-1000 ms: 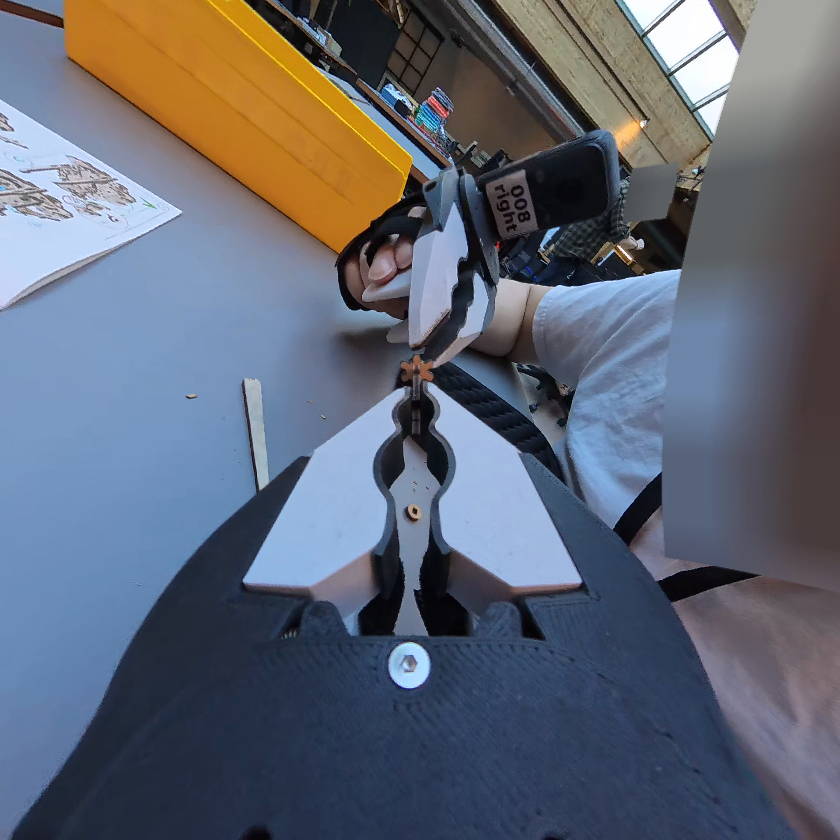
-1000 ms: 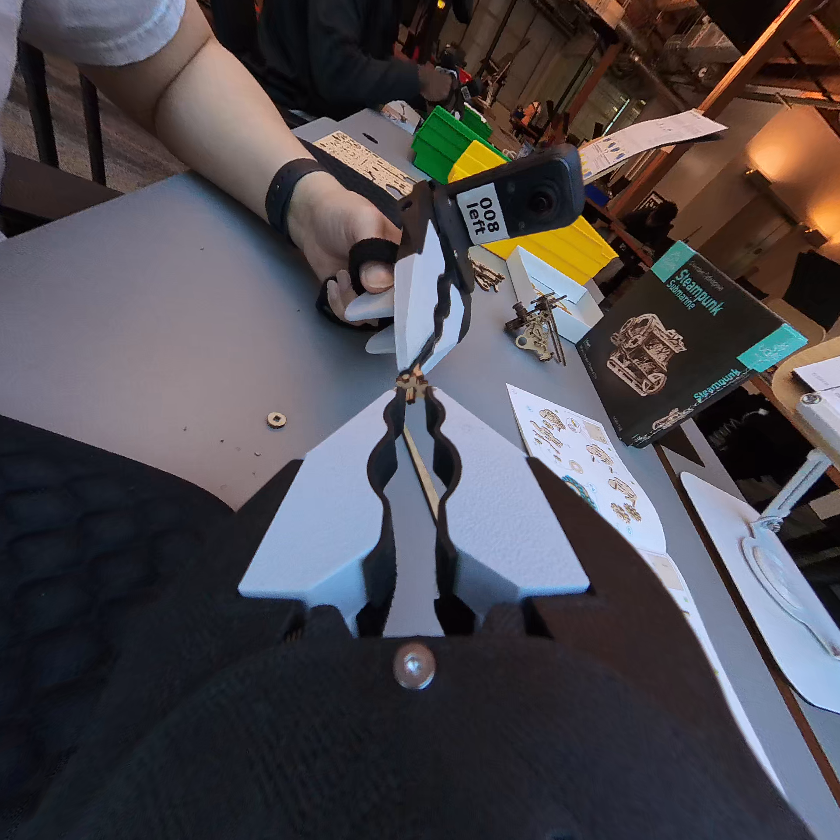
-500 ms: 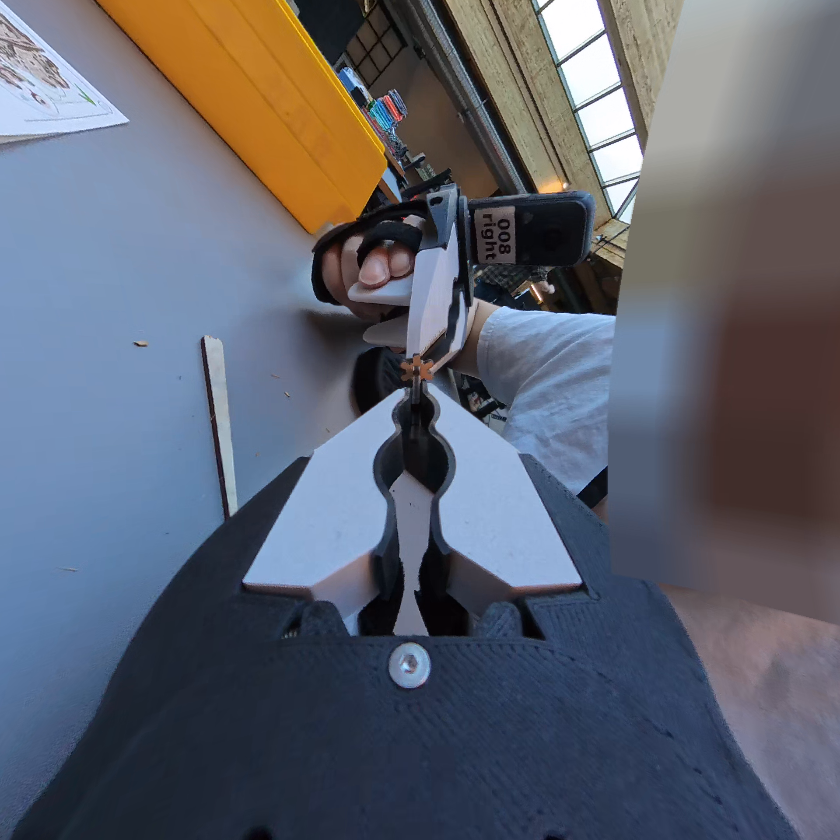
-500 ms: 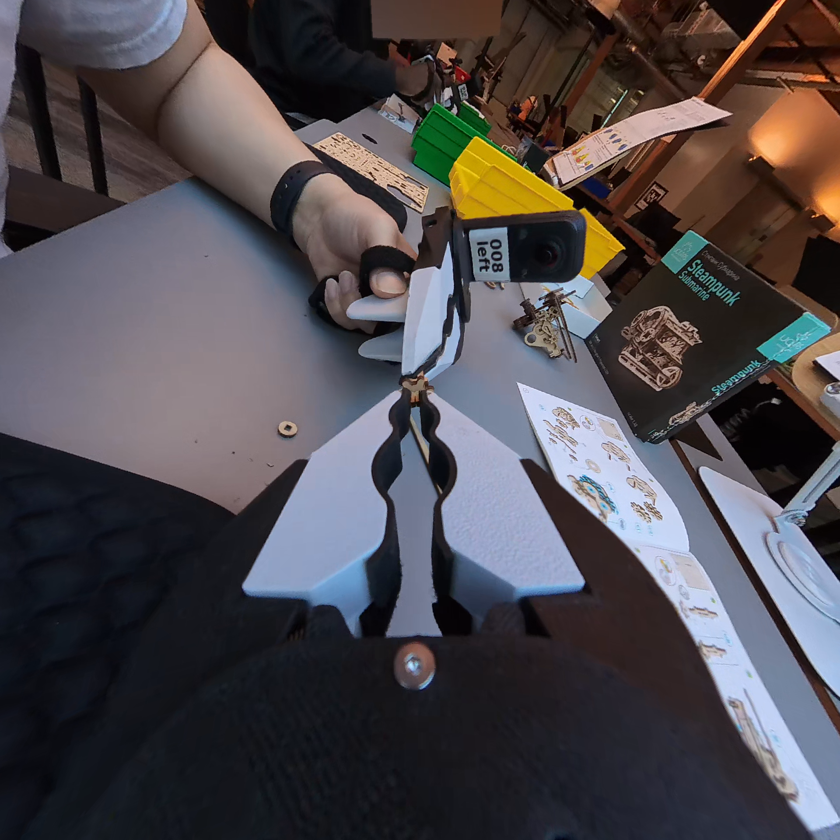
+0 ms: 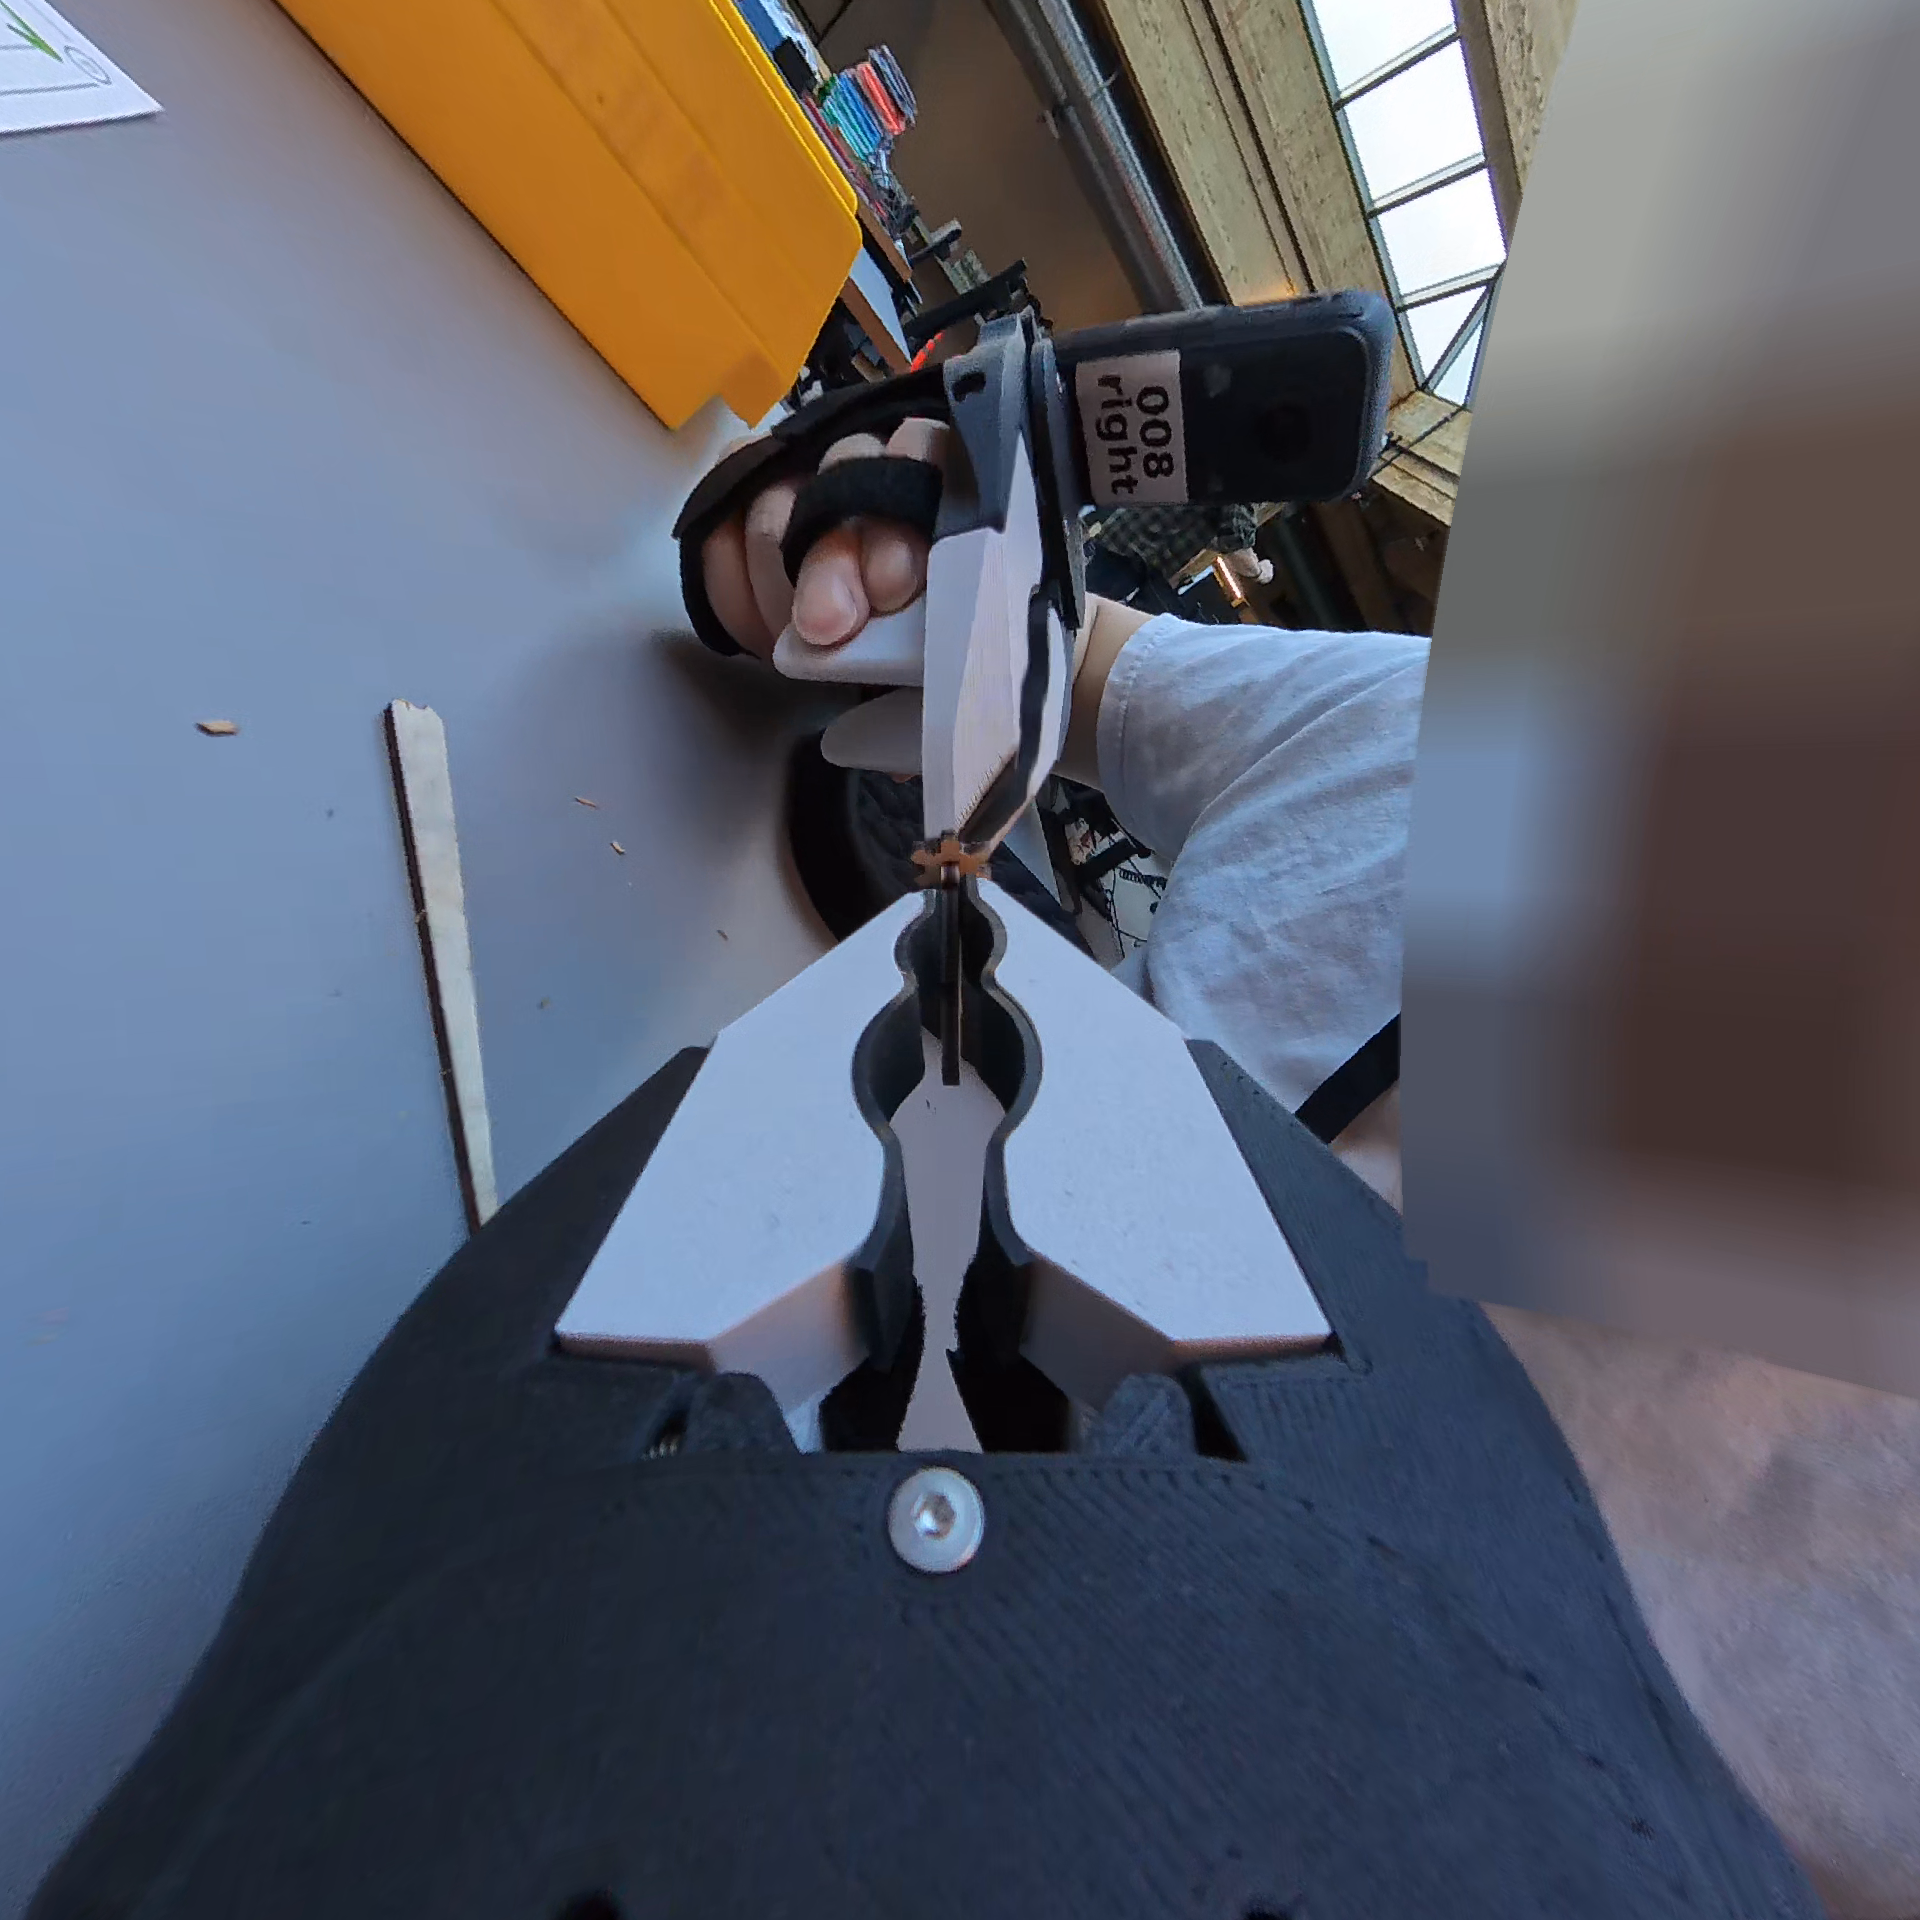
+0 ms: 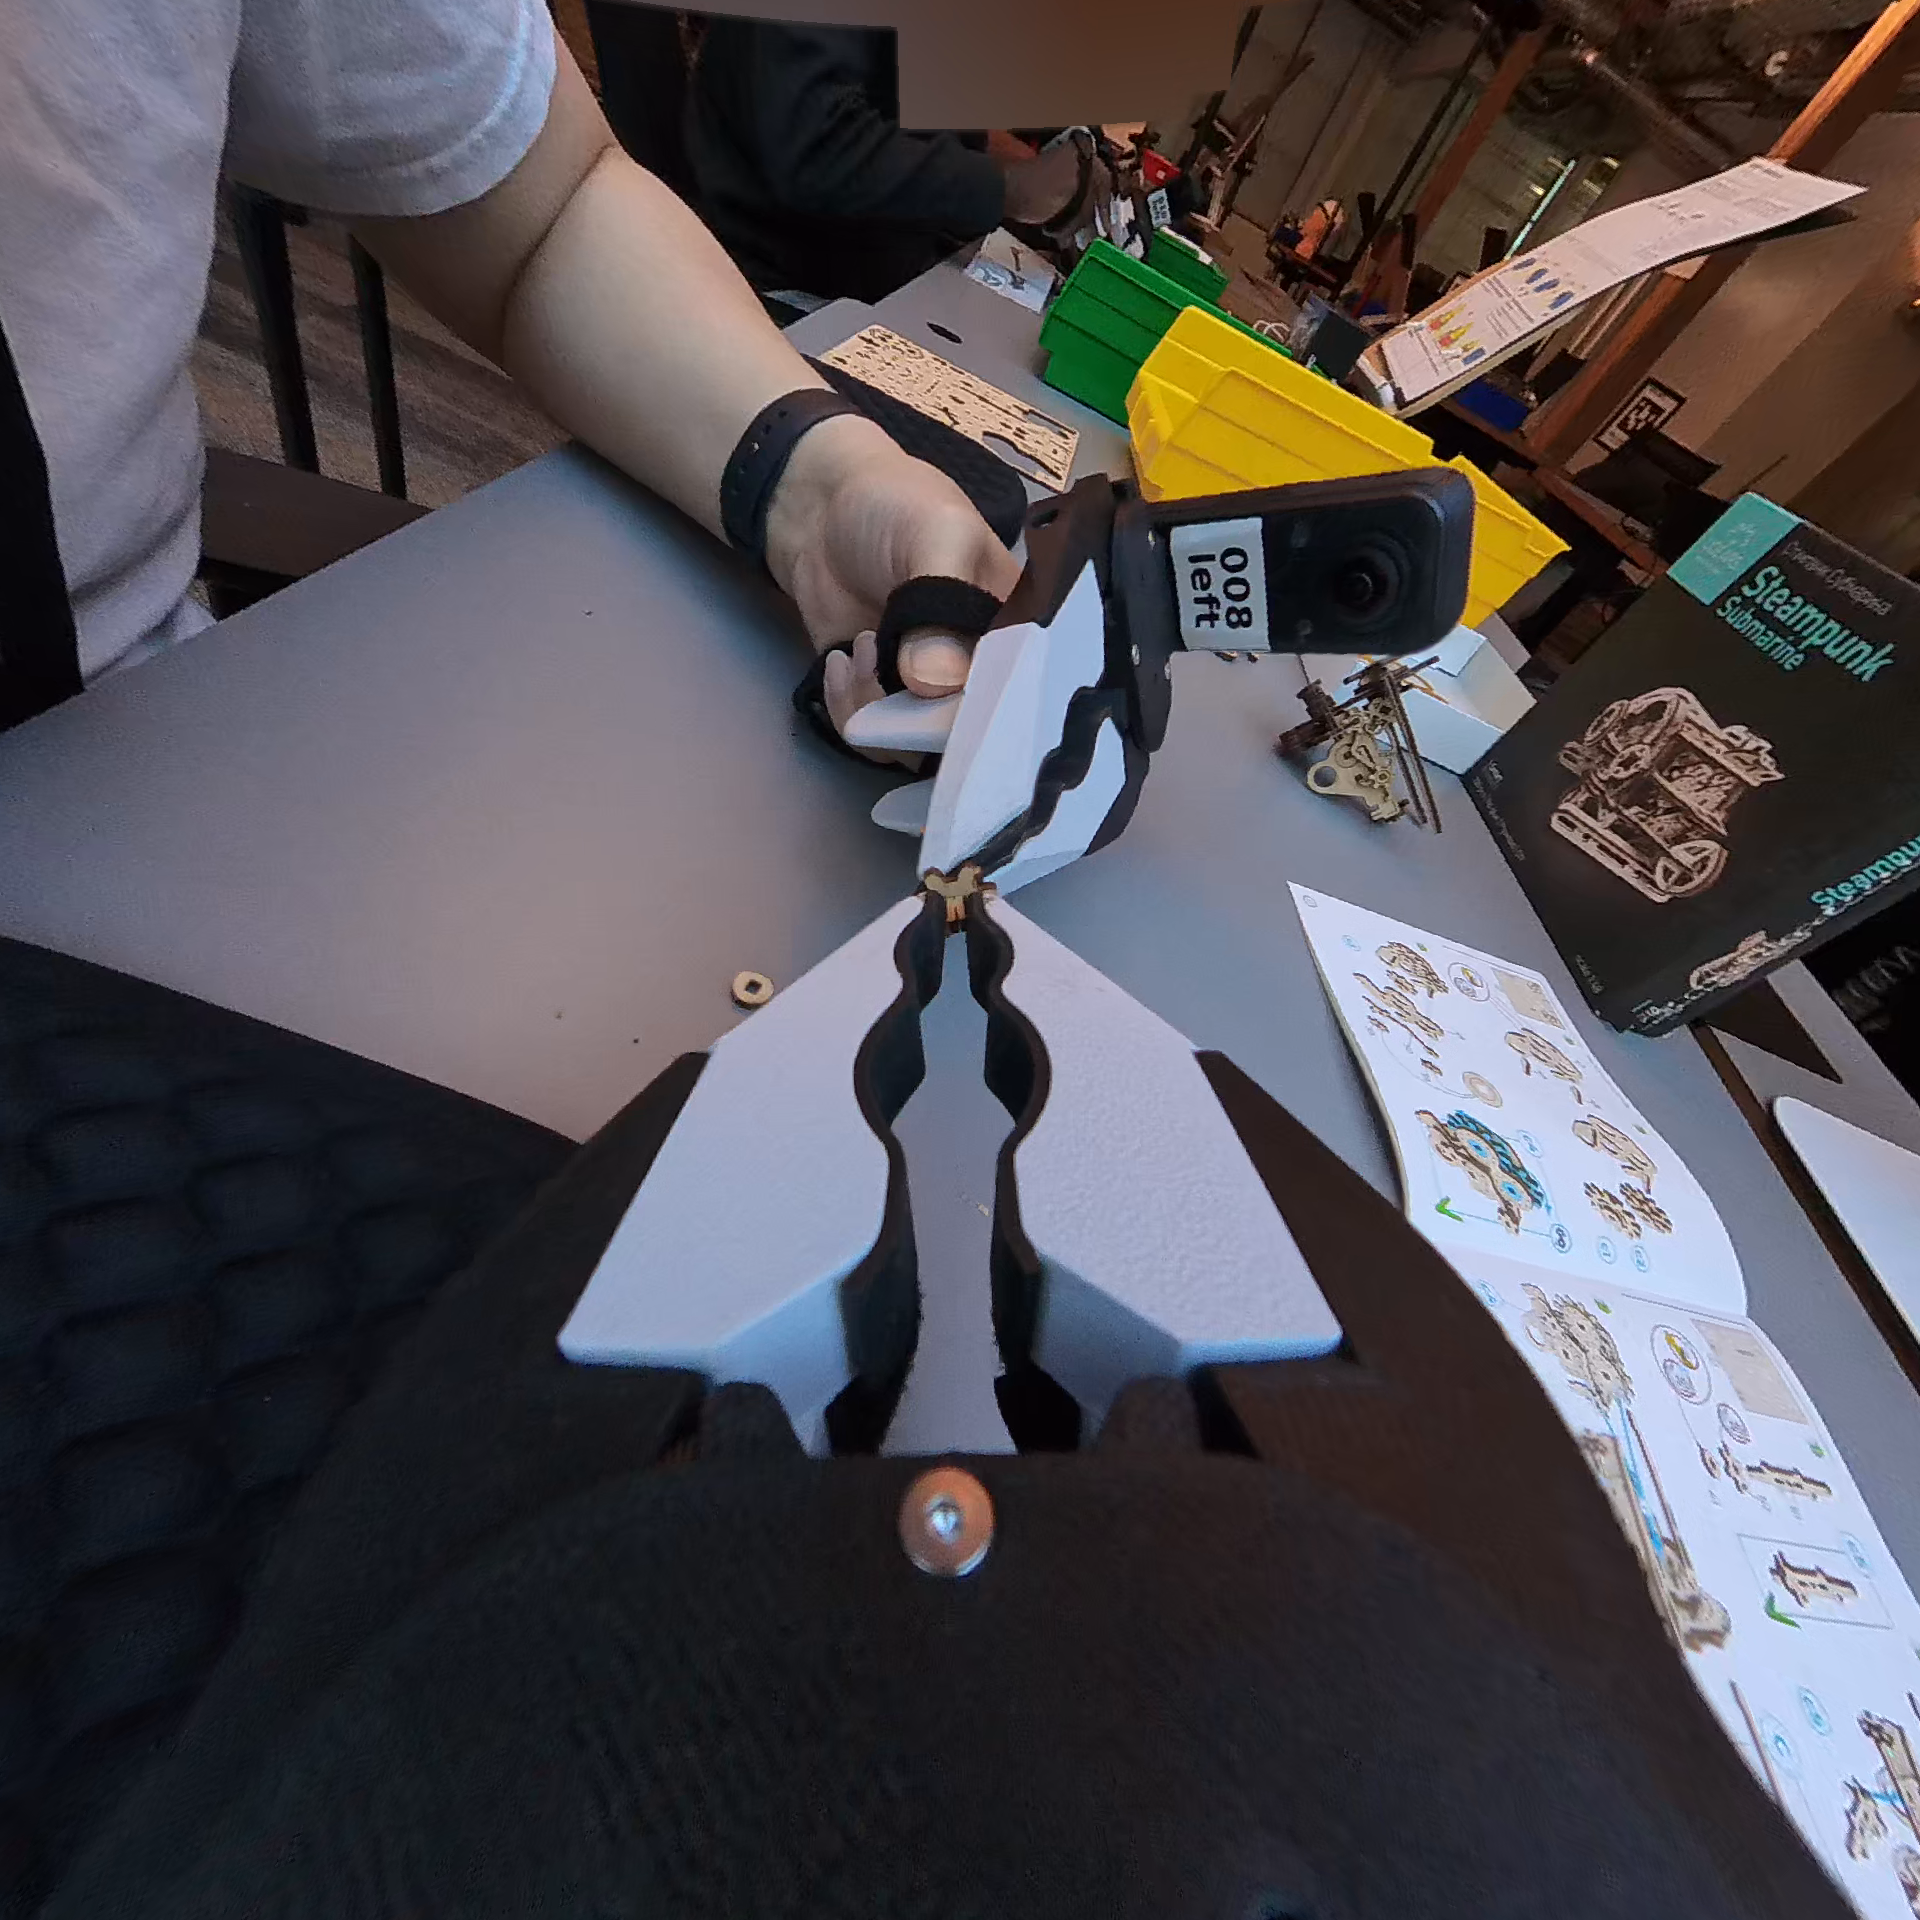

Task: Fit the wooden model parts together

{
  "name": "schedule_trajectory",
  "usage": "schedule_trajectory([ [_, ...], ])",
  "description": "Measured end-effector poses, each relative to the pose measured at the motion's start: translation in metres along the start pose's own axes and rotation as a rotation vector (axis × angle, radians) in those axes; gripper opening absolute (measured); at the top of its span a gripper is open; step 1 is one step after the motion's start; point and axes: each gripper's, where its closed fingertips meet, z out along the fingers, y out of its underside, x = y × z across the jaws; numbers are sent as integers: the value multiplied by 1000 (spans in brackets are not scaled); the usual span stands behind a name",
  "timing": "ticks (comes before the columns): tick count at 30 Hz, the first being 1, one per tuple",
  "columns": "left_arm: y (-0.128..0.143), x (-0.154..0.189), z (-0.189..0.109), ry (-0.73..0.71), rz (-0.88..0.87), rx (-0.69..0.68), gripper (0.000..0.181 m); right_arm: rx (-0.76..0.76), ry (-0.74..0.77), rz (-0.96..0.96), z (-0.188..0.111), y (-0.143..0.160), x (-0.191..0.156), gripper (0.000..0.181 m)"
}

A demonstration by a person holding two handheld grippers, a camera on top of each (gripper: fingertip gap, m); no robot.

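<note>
in left wrist view only: wooden strip (image 5: pixel 442 956).

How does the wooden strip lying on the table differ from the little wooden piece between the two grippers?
The wooden strip is long, straight and plain-edged; the little piece is tiny and toothed. The strip lies flat on the table, untouched; the little piece is held in the air by the right gripper, against a slat in the left gripper. Both are pale, thin wood with dark edges.
</note>
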Motion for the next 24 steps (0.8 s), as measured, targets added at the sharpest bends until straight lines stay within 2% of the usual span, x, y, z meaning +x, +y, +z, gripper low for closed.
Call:
schedule_trajectory([
  [5, 2, 4, 2, 43, -13, -30, 0, 12, -49, -12, -2, -1, 0, 1],
  [8, 0, 6, 2, 47, 0, -22, 0, 42, -78, 56, -3, -2, 2, 1],
  [13, -3, 6, -3, 64, -18, 2, 0, 67, -63, 74, -7, -3, 5, 1],
  [24, 13, 9, 1, 89, -51, -102, 0, 67, -135, 55, -4, -4, -11, 0],
])
